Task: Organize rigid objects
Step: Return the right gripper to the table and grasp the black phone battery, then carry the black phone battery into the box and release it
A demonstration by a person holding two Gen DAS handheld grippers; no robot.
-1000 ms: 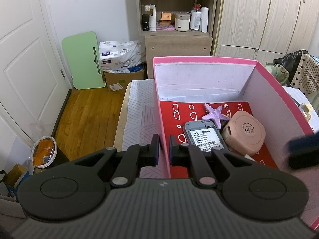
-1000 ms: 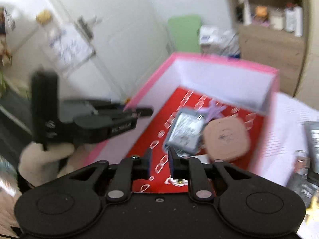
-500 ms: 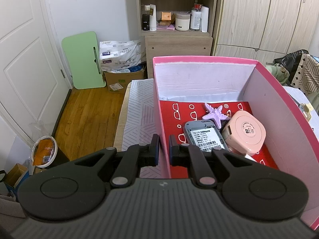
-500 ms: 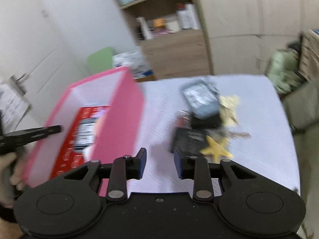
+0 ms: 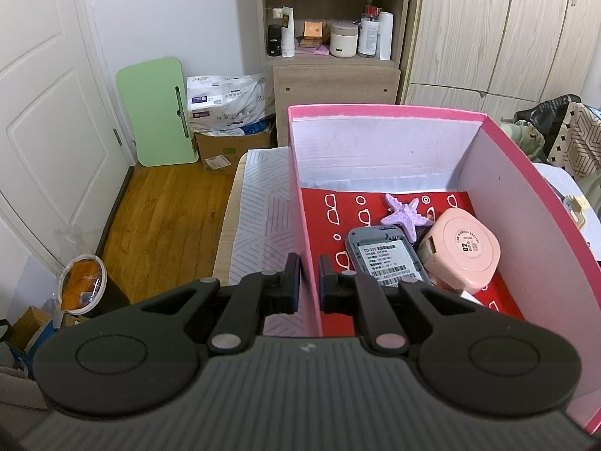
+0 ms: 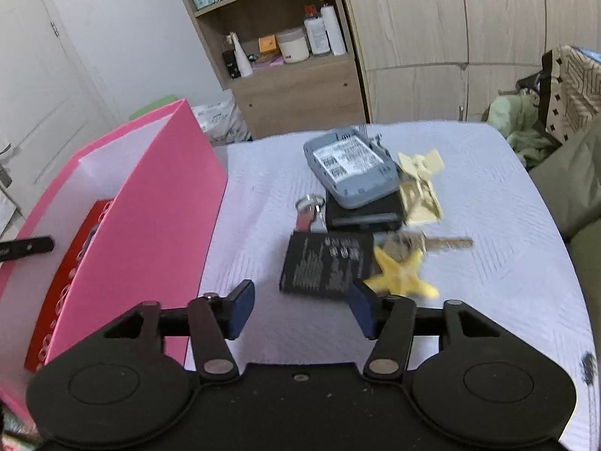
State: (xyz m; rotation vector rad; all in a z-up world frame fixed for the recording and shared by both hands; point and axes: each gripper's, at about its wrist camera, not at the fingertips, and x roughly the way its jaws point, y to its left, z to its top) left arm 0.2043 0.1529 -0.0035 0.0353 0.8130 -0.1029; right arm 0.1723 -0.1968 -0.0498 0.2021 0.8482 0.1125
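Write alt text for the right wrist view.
The right hand-held gripper, jaws just opened and empty, points at a black battery and yellow starfish on a white cloth. A pink box stands to the left.

The left wrist view looks forward and steeply down along its fingers point(image 5: 291, 282), which straddle the near-left wall of the pink box point(image 5: 387, 111); it sits close over the box, facing the shelf unit point(image 5: 330, 18) and the white door point(image 5: 45, 112). The right wrist view looks down along its own fingers point(image 6: 240, 308) from just right of the same box point(image 6: 165, 203), over the white table point(image 6: 507, 248), facing that shelf unit point(image 6: 285, 37) at a slant. Both views share the box, the shelf unit and the wardrobe doors point(image 5: 507, 26).
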